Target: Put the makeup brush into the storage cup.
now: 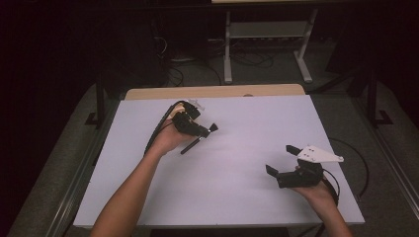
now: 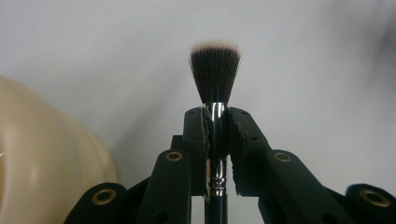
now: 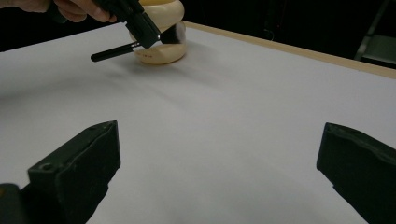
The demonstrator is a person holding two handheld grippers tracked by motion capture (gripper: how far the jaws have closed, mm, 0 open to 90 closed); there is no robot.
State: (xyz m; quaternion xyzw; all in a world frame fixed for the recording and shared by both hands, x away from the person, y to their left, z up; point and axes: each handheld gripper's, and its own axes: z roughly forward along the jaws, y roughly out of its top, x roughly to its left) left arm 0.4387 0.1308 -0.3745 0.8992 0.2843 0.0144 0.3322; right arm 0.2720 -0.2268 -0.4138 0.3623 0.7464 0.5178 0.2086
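Gripping a bristly, chrome-ferruled brush (image 2: pixel 215 79) beside a glossy cream rounded form (image 2: pixel 42 158), left gripper (image 2: pixel 216 122); right gripper (image 3: pixel 219 168) wide open.

A dim lab: white-topped table (image 1: pixel 237 197), floor cables (image 1: pixel 197 69), metal stand (image 1: pixel 267 44)

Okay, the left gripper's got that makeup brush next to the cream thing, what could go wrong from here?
The left gripper pinches the brush only at its smooth metal collar, so it might slip or swivel. The long handle sticks out behind the fingers and could knock the cream-coloured object close by.
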